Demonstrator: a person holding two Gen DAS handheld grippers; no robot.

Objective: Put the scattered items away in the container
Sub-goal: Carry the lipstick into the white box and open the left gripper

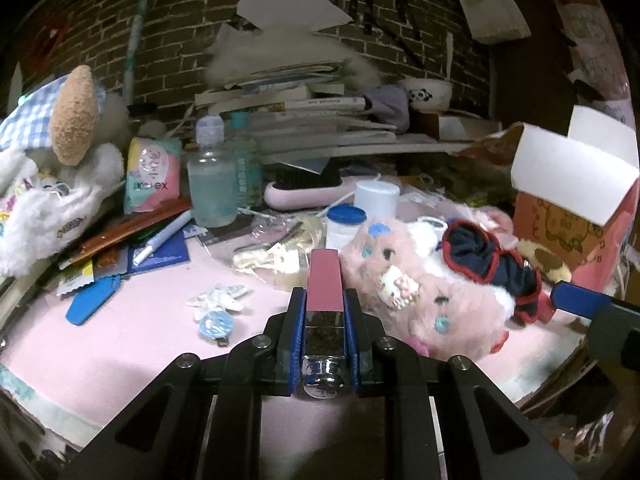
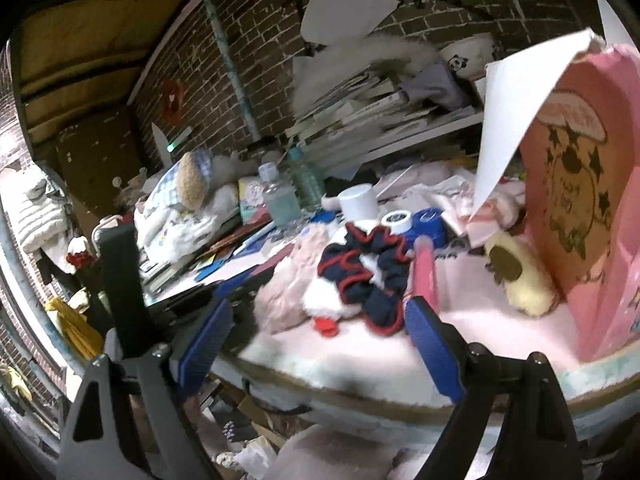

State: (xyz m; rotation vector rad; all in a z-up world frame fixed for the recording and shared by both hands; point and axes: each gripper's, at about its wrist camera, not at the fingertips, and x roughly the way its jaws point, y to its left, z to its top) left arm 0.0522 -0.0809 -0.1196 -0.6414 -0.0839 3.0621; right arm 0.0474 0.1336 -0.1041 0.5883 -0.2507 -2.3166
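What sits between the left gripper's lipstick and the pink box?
In the left wrist view, a pink plush toy and a navy scrunchie separate lipstick from box.

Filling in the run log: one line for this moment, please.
left gripper: shut on pink tube | right gripper: open, empty | pink box: open, right of clutter

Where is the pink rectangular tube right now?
In the left wrist view, the pink tube is clamped in the left gripper, just left of the pink plush toy.
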